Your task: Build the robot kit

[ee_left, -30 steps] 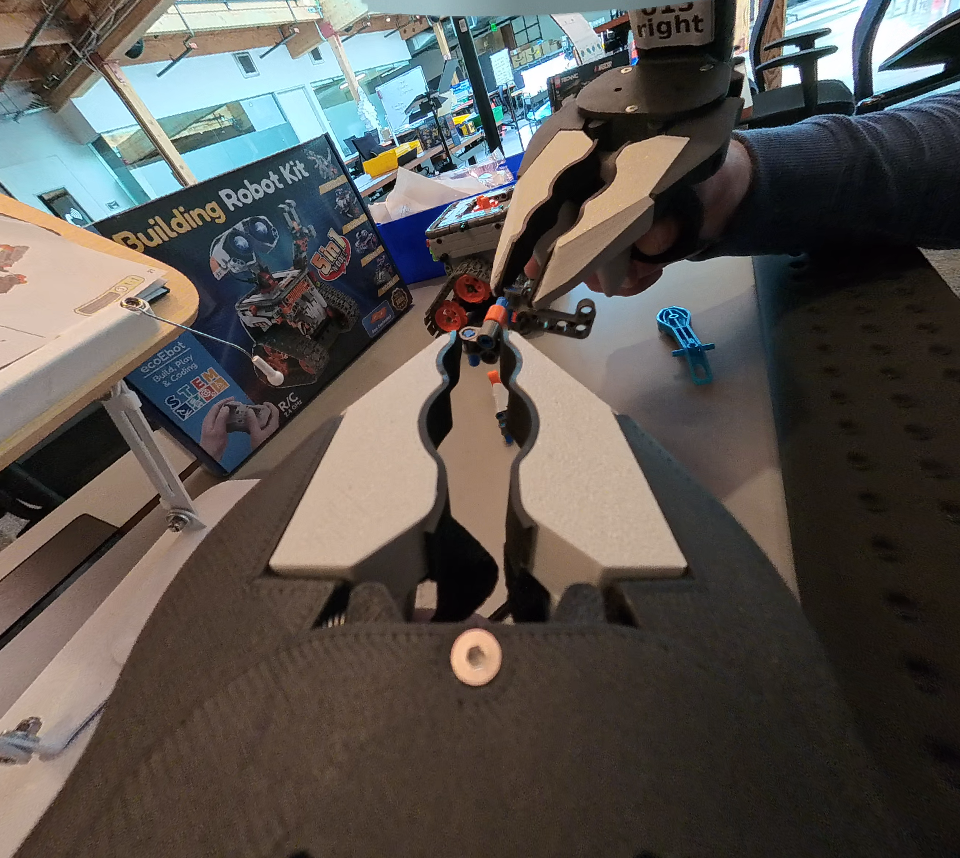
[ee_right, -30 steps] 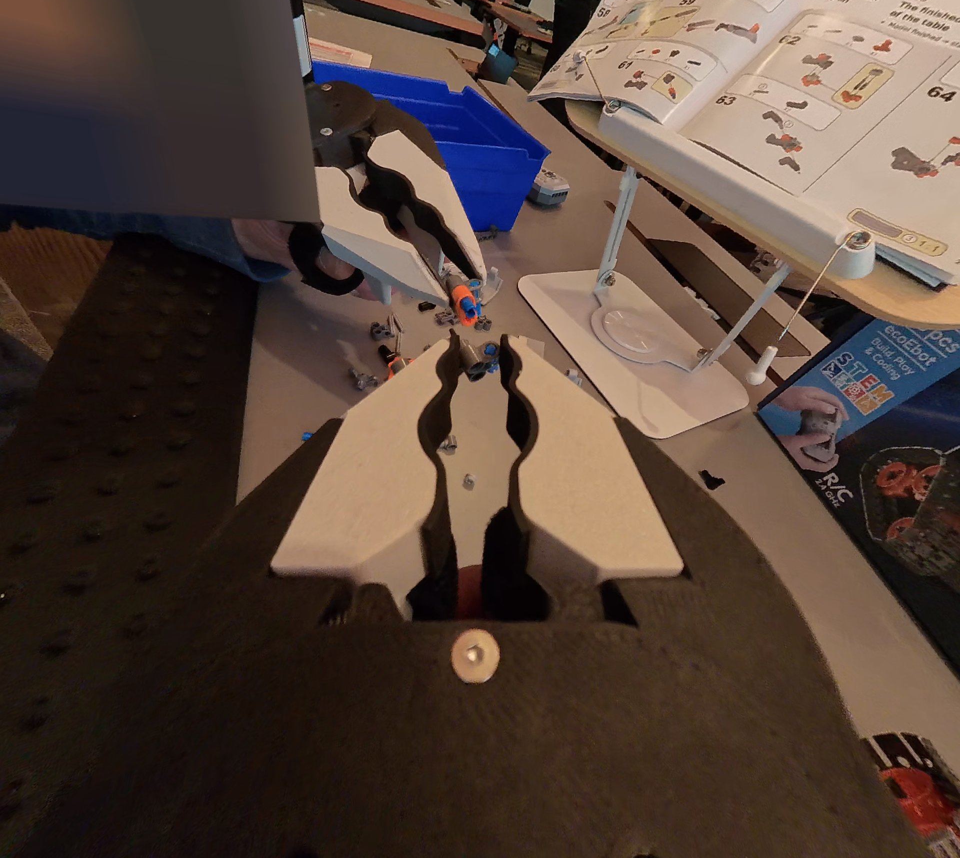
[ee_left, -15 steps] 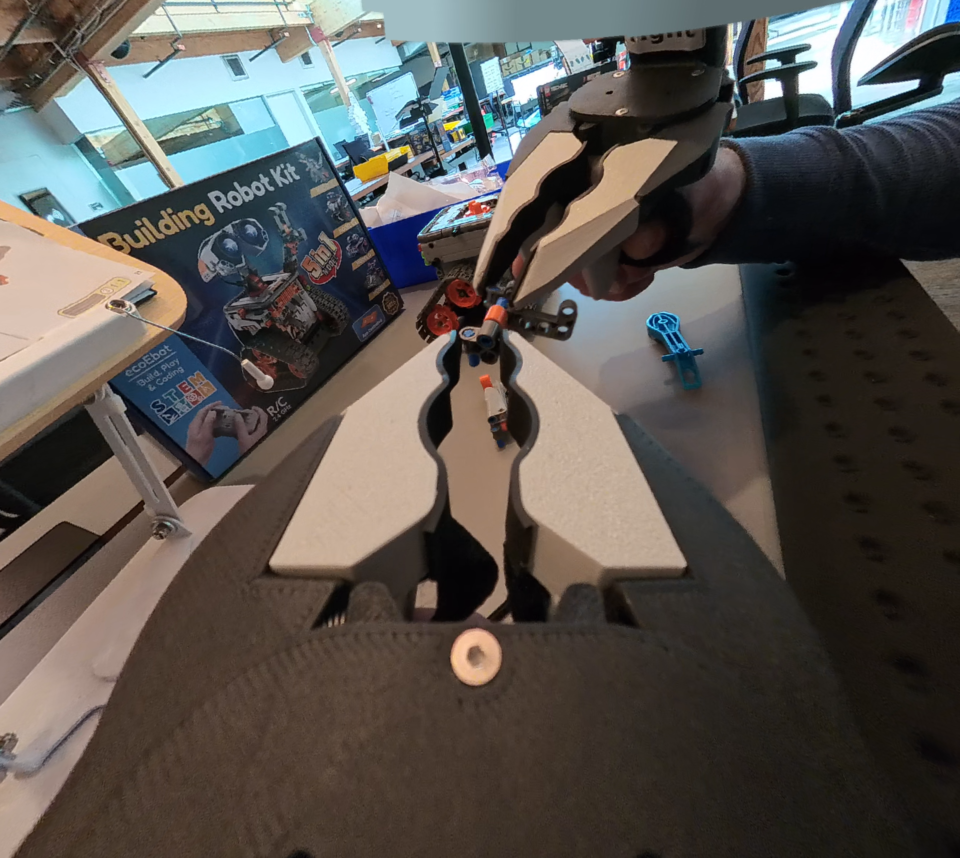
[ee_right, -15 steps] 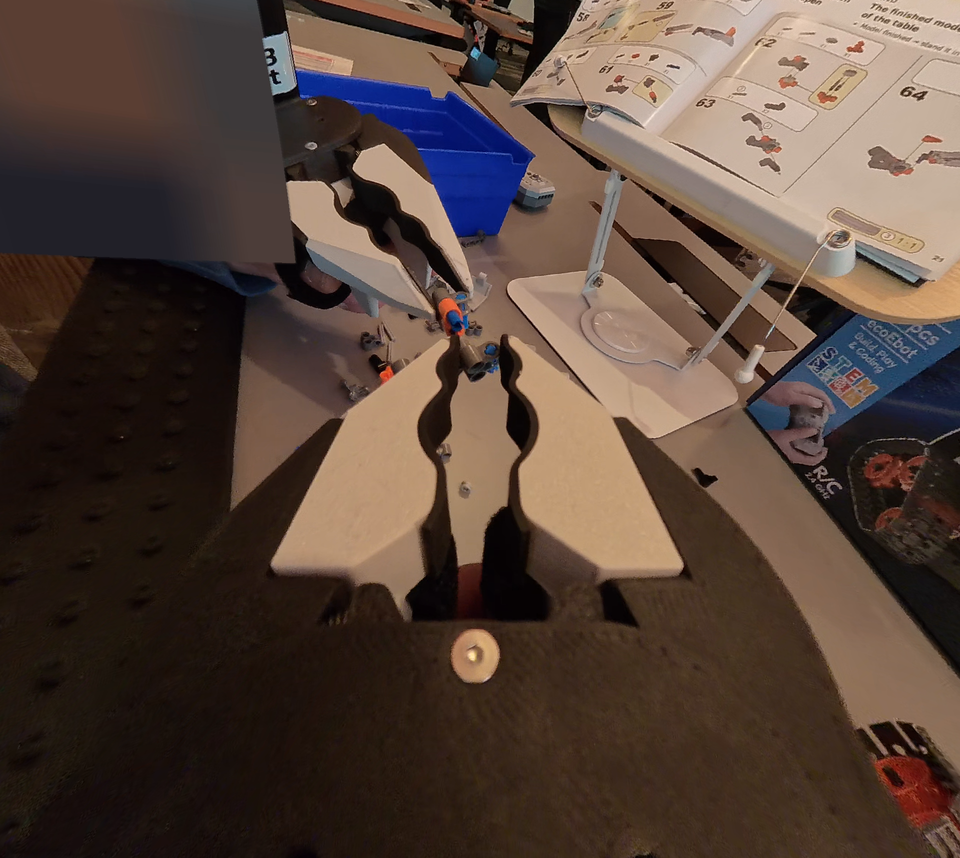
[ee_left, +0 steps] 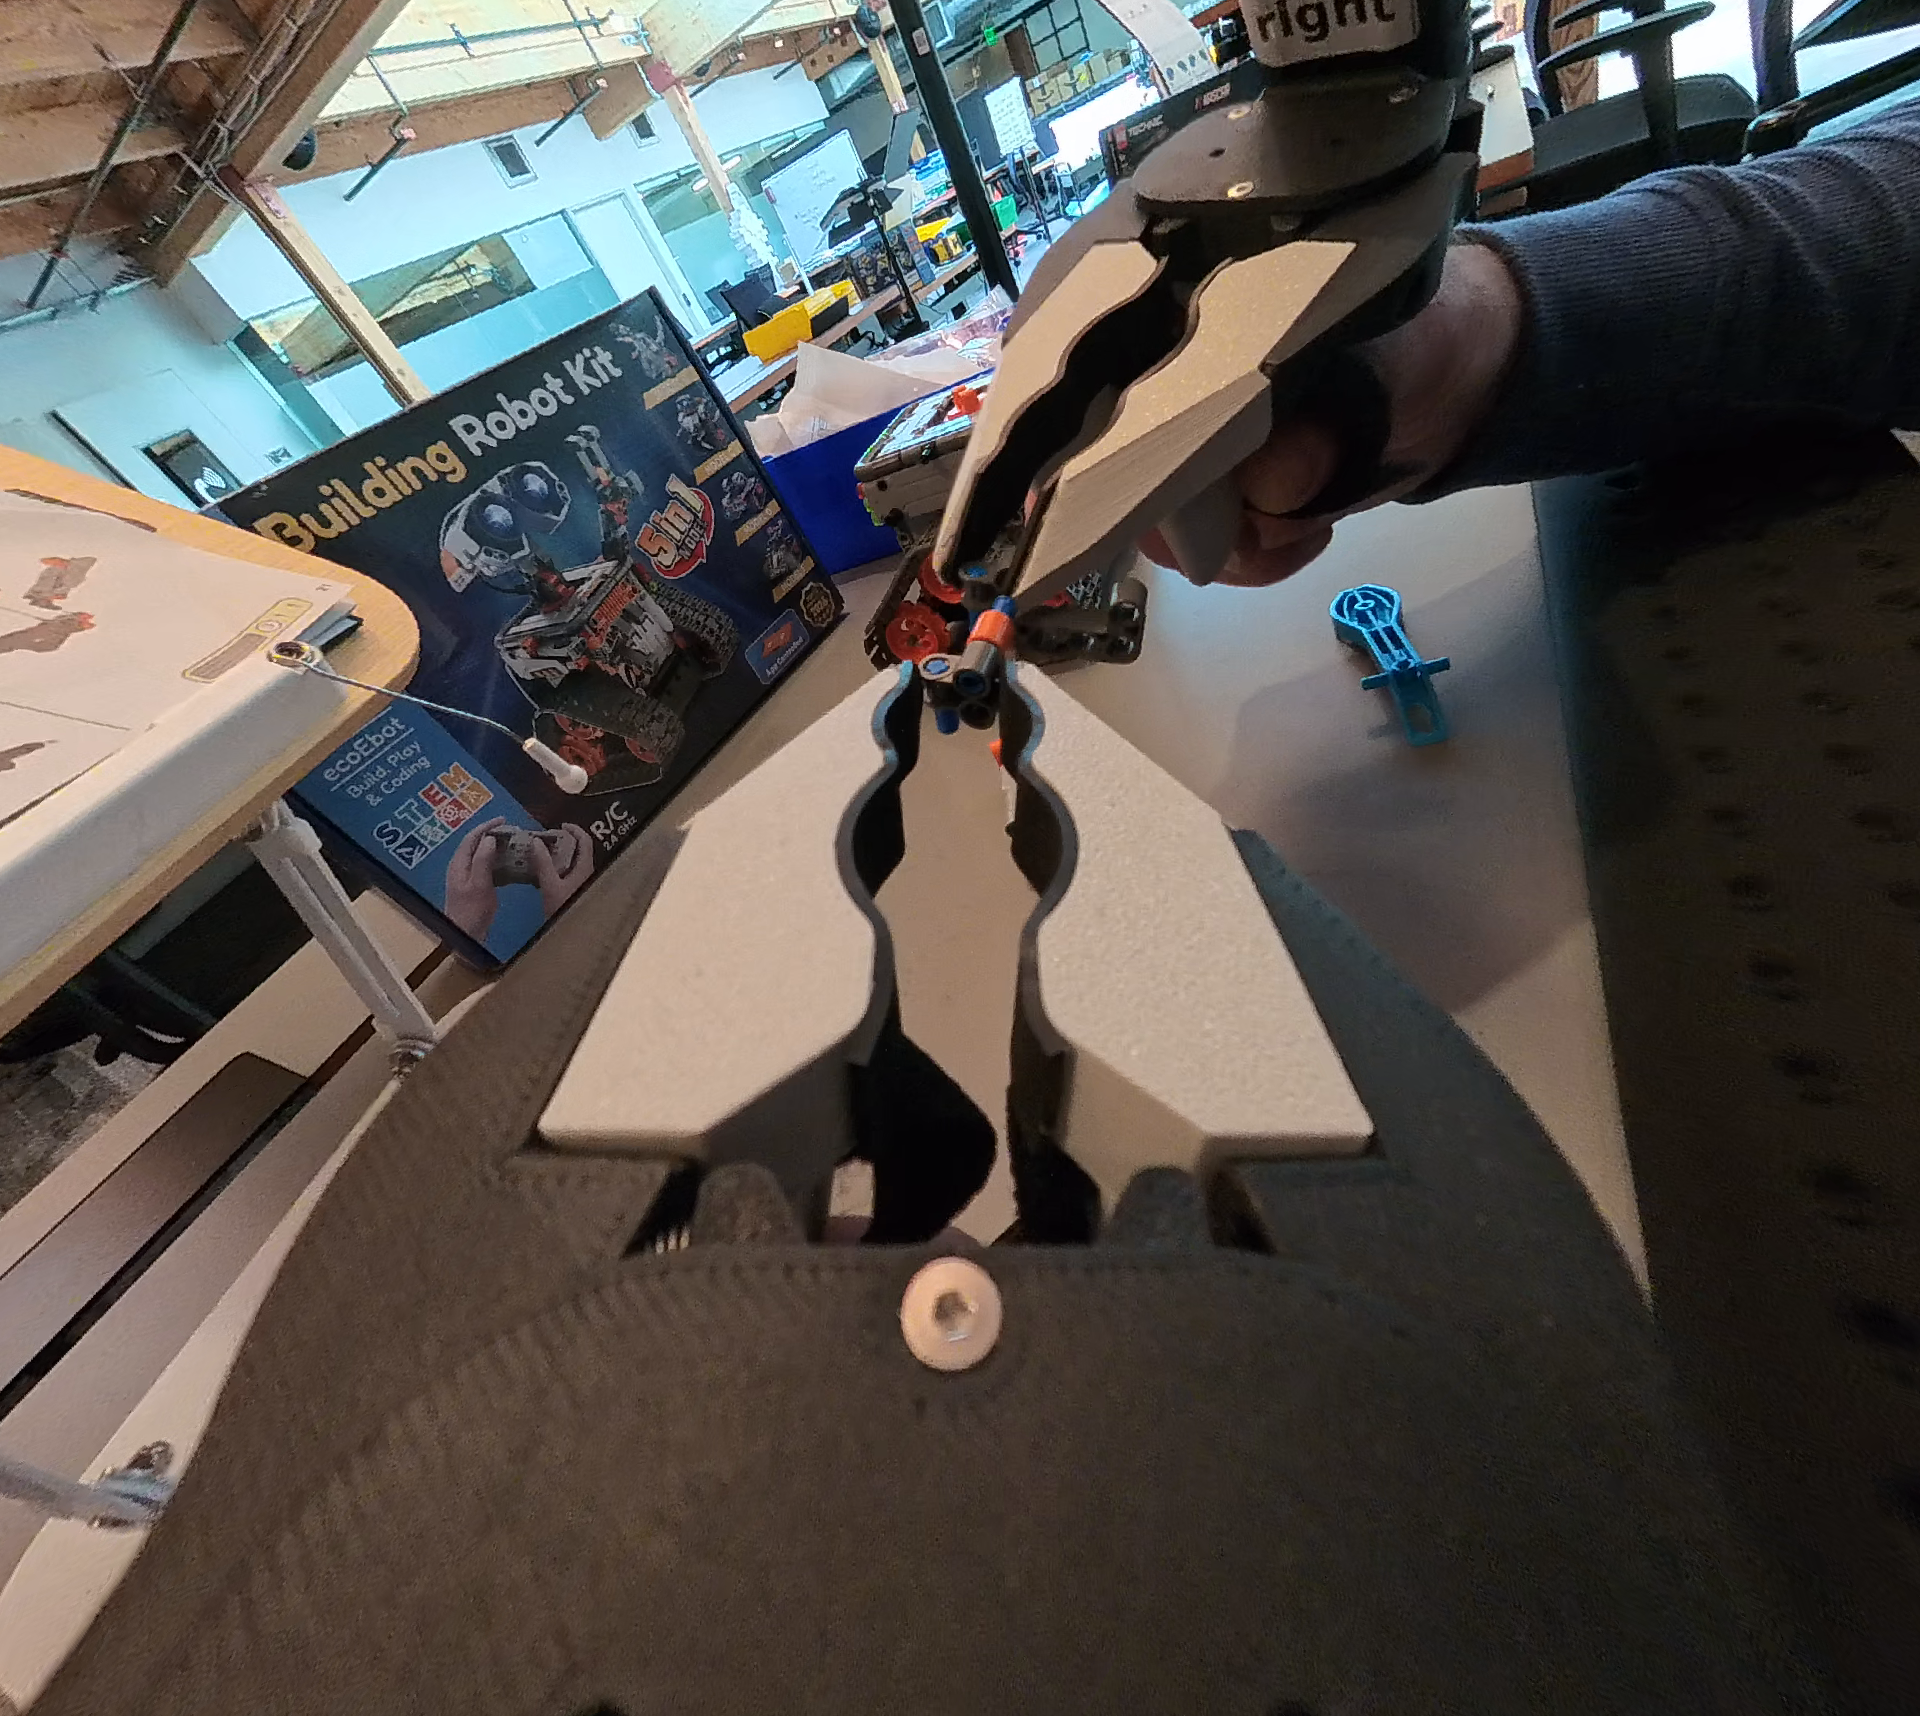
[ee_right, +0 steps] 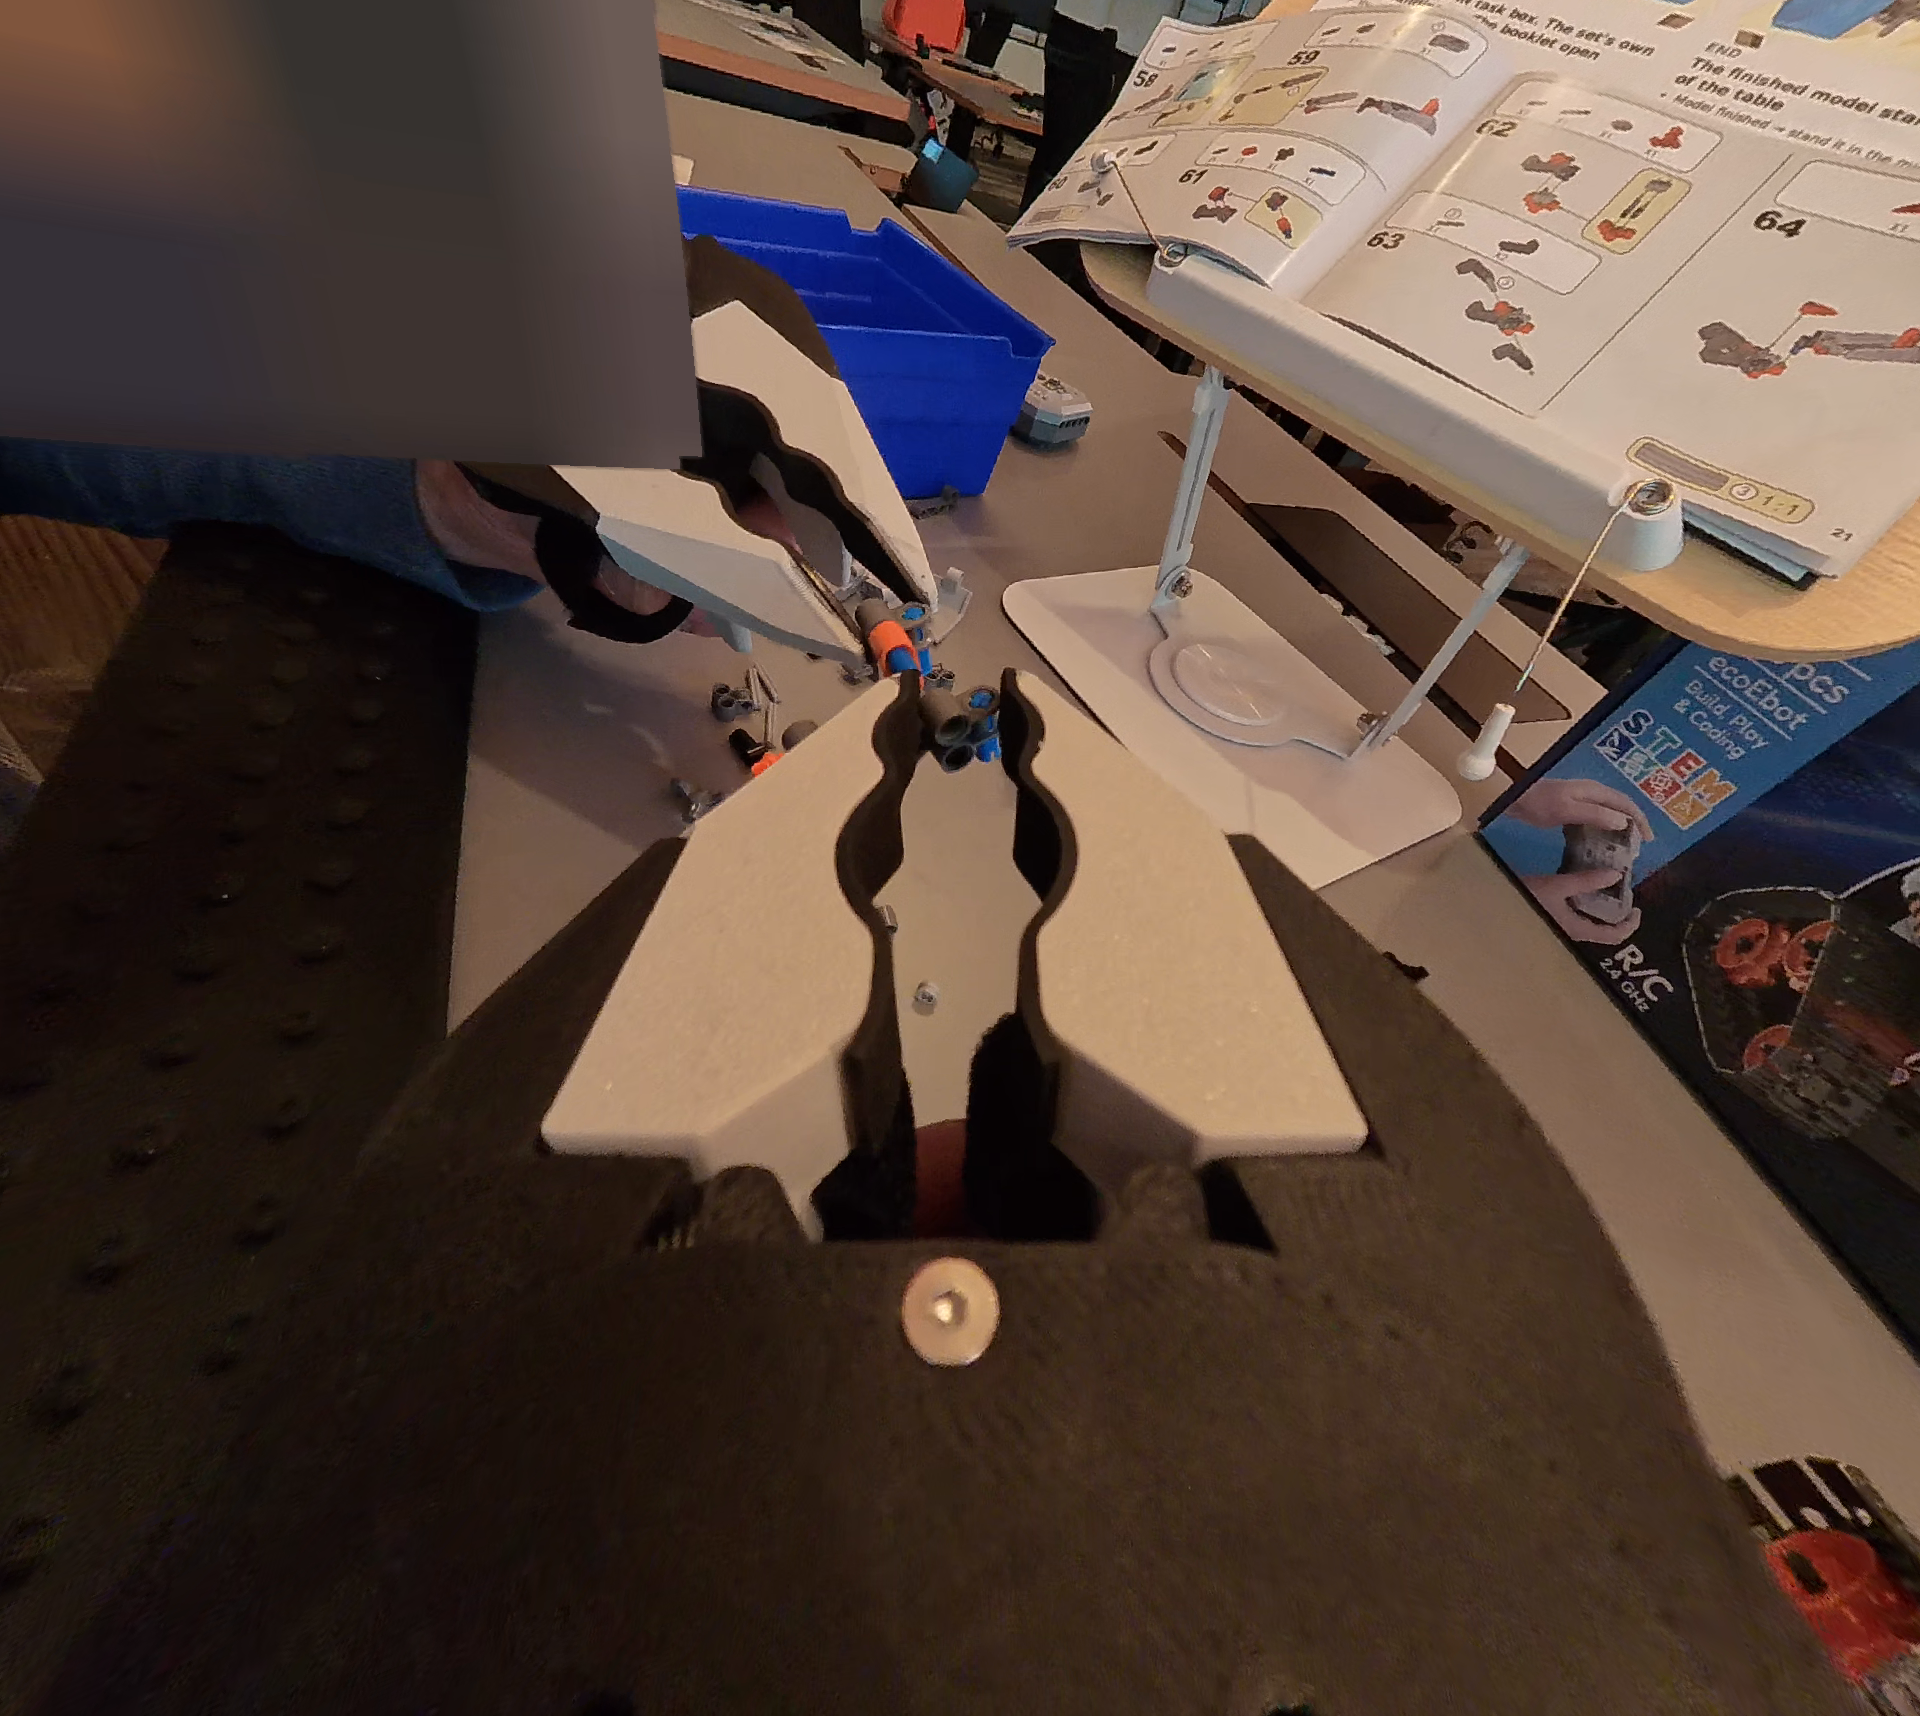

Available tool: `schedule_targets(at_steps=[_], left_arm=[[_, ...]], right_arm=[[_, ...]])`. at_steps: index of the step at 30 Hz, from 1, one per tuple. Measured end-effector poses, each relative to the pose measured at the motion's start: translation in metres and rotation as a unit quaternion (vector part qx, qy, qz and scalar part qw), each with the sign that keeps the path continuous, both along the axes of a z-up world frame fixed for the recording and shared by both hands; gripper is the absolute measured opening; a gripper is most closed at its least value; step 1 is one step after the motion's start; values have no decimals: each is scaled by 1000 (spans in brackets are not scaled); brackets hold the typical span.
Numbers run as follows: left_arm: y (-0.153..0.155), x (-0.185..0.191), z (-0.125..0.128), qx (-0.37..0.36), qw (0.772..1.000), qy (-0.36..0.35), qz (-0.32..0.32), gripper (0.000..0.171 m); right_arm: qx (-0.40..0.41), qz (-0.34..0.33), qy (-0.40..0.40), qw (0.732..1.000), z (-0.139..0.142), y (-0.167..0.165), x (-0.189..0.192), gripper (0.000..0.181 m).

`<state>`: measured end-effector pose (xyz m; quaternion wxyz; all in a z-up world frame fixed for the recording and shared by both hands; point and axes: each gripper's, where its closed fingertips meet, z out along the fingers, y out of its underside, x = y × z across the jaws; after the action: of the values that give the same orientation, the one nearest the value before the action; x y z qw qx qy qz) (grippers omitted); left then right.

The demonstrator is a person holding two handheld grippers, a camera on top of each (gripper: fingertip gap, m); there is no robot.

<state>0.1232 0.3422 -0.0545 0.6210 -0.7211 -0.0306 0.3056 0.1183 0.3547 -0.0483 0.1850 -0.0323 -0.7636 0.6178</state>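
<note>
My left gripper (ee_left: 953, 692) is shut on a small grey piece with blue pins and an orange bushing (ee_left: 985, 629), held above the table. My right gripper (ee_left: 982, 577) comes down from the upper right, shut on a dark grey beam piece (ee_left: 1081, 627), and the two pieces meet tip to tip. In the right wrist view my right gripper (ee_right: 951, 710) holds the grey connector with blue pins (ee_right: 961, 723). There the left gripper (ee_right: 896, 627) reaches in from the left with the orange and blue piece (ee_right: 888, 640) at its tips.
A robot kit box (ee_left: 540, 586) leans at the left. A booklet stand (ee_right: 1226, 690) holds an open instruction booklet (ee_right: 1558, 212). A blue bin (ee_right: 914, 336), a part-built tracked model (ee_left: 914, 461), a blue tool (ee_left: 1392, 658), loose small parts (ee_right: 748, 710) and a black mat (ee_left: 1766, 835) are around. My left and right fingertips are right by each other.
Both grippers stay shut on their pieces, held tip to tip. The right gripper now stands steeper over my left fingertips, and both have shifted slightly over the table.
</note>
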Motion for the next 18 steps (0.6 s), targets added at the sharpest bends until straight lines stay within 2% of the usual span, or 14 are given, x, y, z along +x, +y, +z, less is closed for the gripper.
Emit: schedule_targets(at_steps=[8, 14, 18], left_arm=[[0, -2, 3, 31, 999, -43, -7, 13], [-2, -7, 7, 58, 995, -79, -6, 13], [-4, -10, 16, 103, 987, -120, -16, 13]], right_arm=[[-43, 1, -43, 998, 6, -1, -2, 13], [-99, -1, -123, 988, 11, -2, -9, 13], [-136, 4, -146, 980, 19, -3, -9, 13]])
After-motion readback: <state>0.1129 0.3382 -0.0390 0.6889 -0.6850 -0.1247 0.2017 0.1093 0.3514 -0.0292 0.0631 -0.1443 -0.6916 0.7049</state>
